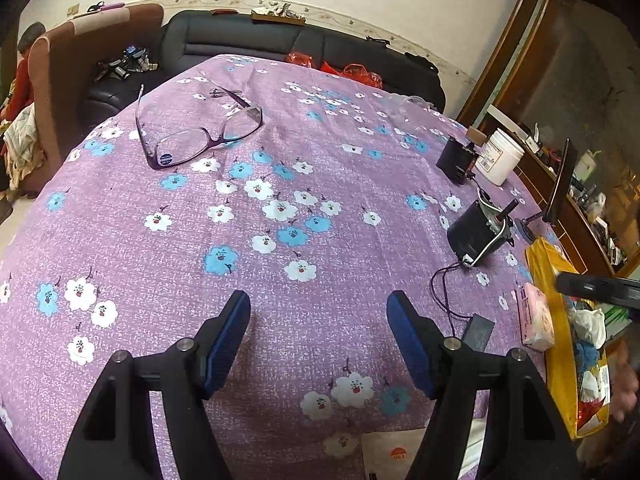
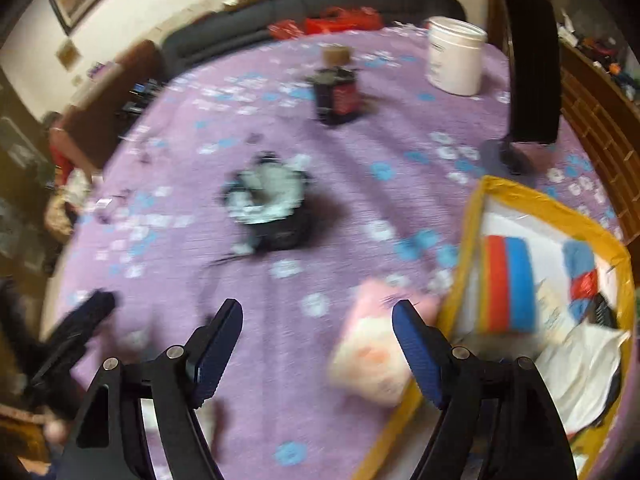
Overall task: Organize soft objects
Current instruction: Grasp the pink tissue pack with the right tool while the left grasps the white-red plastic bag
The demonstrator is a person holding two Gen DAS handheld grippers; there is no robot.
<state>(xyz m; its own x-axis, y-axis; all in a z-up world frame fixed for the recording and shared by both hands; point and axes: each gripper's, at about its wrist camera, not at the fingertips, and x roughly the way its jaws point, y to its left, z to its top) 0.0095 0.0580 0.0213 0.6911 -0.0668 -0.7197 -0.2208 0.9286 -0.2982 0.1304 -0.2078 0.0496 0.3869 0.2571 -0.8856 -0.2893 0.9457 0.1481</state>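
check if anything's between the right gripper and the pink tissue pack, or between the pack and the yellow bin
Nothing visible blocks either path. The pink tissue pack lies on the cloth just ahead of the open right gripper, toward its right finger, and it rests right beside the yellow bin wall.

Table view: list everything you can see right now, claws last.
Tablecloth: one, purple floral, covering the table.
Eyeglasses: one, purple frame, far left.
Tissue pack: one, pink, beside the bin.
Storage bin: one, yellow-rimmed, right edge.
Sponge: one, red and blue, inside the bin.
Motors: two, black, right side.
Jar: one, white, far right.
Left claw: open, empty.
Right claw: open, empty.
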